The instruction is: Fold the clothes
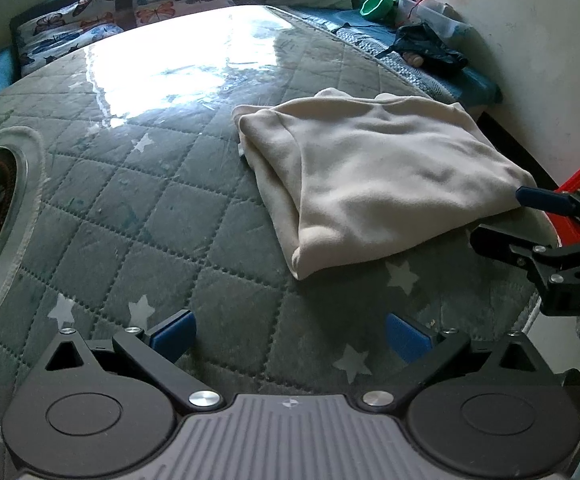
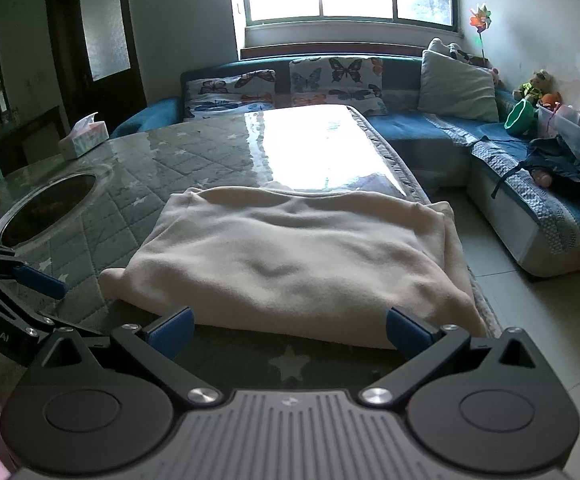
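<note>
Already the folding is looking nearly done, as far as I am able to judge: the cream top is lying as a neat, thick packet with several layers stacked up, and no sleeves are sticking out. What may be left is one more fold to make it smaller, or just a bit of smoothing, but I am only guessing that. The cream top is sitting on the worktop, which is wearing a grey-green quilted cover with little white stars under a shiny clear sheet. In the left wrist view it is filling the middle right of the frame, and in the right wrist view it is lying in the middle, close to the worktop's right edge. It is looking soft and fuzzy, like fleece, with small bumps and dips on top and a rounded, puffy fold along its side. One edge is showing two or three layers peeking out. The left tongs are standing wide and holding nothing, hovering over bare cover near the bottom of the frame, a little apart from the top. The right tongs are standing wide too, holding nothing, with their blue tips just beside the top's near edge. I am not able to tell if those tips are touching the cloth.
</note>
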### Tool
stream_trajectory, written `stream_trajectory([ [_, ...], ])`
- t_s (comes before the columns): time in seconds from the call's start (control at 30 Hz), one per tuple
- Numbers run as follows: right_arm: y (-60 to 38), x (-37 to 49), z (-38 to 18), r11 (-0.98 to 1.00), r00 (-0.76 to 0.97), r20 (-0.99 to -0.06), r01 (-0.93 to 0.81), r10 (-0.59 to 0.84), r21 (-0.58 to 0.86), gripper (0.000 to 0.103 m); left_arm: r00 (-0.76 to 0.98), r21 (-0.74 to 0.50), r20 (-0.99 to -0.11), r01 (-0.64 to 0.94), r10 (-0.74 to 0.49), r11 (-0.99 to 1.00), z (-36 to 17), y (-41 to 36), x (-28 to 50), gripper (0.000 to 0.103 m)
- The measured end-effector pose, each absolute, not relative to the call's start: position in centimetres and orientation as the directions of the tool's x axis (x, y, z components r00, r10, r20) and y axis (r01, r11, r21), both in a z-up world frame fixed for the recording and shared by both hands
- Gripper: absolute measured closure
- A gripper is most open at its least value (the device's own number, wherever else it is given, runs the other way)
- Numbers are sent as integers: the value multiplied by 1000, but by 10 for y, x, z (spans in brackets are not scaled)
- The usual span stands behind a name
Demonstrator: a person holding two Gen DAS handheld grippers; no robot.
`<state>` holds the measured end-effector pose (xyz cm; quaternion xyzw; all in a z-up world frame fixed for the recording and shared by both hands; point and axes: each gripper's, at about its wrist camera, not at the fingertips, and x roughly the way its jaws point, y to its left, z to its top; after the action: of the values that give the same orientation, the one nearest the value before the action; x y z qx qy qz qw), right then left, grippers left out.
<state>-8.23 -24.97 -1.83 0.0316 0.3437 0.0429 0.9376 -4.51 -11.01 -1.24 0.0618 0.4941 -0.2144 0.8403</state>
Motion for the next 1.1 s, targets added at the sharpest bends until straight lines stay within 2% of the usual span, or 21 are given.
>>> stream_trajectory([
  [1.1,-241,-105,-7,996,784,-614,-59,88,68,0,454,-82,-837,449,-306,890,-5,-115,-70,0],
])
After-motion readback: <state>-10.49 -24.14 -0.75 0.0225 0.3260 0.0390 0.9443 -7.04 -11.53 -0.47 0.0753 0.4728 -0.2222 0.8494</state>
